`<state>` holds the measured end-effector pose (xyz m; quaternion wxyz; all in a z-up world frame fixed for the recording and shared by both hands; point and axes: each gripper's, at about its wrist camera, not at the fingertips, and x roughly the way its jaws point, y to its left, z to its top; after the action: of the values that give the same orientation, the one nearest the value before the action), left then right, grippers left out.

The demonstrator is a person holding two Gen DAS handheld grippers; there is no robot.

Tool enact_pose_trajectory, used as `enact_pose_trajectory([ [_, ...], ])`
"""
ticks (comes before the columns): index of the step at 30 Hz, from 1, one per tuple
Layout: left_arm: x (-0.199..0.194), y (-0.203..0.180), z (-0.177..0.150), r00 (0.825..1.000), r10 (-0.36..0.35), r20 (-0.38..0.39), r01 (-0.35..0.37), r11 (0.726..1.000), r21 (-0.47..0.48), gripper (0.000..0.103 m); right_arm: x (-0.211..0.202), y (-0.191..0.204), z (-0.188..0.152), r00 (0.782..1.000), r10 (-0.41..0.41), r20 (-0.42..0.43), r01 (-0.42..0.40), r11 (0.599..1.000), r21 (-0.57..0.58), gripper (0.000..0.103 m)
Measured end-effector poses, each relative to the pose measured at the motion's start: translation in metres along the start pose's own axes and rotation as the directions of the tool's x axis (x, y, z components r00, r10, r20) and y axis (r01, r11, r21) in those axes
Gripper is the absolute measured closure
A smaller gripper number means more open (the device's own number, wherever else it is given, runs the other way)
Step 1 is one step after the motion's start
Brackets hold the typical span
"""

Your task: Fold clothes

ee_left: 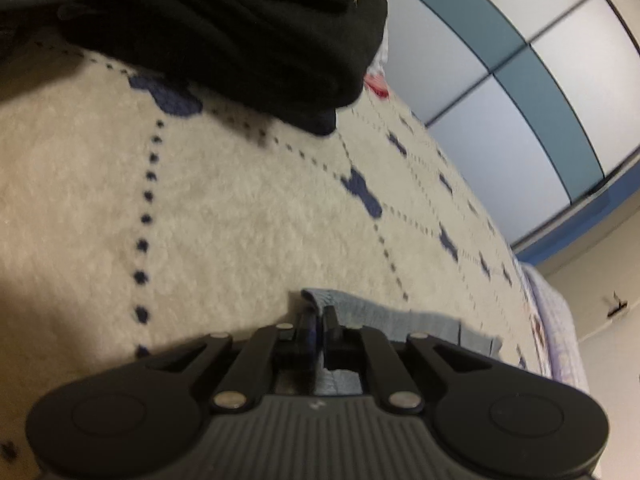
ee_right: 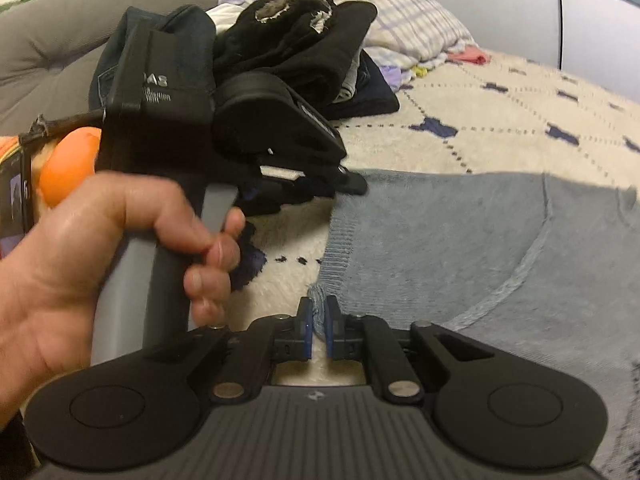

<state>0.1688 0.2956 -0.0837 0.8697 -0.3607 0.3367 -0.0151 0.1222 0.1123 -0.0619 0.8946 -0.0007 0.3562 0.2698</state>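
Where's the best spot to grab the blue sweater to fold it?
Probably the ribbed hem. The blue sweater lies flat on the blanket, so its edge is the only part that lifts. Come in low from the hem side. The right gripper and left gripper already pinch it there.

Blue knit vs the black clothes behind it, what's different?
The blue knit garment is pale grey-blue and spread flat on the cream blanket; the black clothes are dark and heaped in a bunched pile. The knit's ribbed hem is pinched by the right tool; nothing grips the pile. Both rest on the same blanket.
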Motion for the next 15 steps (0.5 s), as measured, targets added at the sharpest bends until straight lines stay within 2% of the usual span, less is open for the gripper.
enact_pose_trajectory([
  [1,-0.001,0.0,0.001,1.0,-0.001,-0.006,0.001,1.0,0.001,0.095,-0.001,-0.001,0.001,1.0,0.009,0.0,-0.009,1.0,0.017,0.088],
  [2,-0.002,-0.001,0.003,1.0,-0.003,-0.013,0.003,1.0,0.001,0.089,-0.004,-0.002,0.003,1.0,0.02,0.002,-0.02,0.999,0.035,0.083],
  [3,-0.004,-0.003,0.003,1.0,-0.005,-0.015,0.005,1.0,0.002,0.079,-0.009,-0.004,0.004,0.999,0.035,0.009,-0.036,0.998,0.054,0.078],
  [4,-0.007,-0.005,0.004,1.0,-0.006,-0.014,0.006,1.0,0.004,0.074,-0.014,-0.006,0.005,0.999,0.051,0.018,-0.052,0.996,0.07,0.078],
  [6,-0.012,-0.011,0.003,1.0,0.01,-0.007,-0.01,1.0,0.017,0.055,-0.028,-0.01,0.007,0.998,0.06,0.03,-0.063,0.994,0.087,0.077],
  [8,-0.02,-0.023,-0.001,0.999,0.038,-0.002,-0.037,0.997,0.064,0.05,-0.045,-0.016,0.008,0.998,0.052,0.036,-0.055,0.994,0.099,0.076],
  [10,-0.027,-0.037,-0.006,0.998,0.056,0.003,-0.056,0.992,0.117,0.049,-0.064,-0.027,0.007,0.998,0.042,0.045,-0.047,0.993,0.112,0.074],
  [15,-0.044,-0.078,-0.031,1.0,0.008,-0.007,-0.006,0.96,0.281,0.048,-0.111,-0.061,-0.008,0.998,-0.048,0.049,0.041,0.99,0.132,0.07],
])
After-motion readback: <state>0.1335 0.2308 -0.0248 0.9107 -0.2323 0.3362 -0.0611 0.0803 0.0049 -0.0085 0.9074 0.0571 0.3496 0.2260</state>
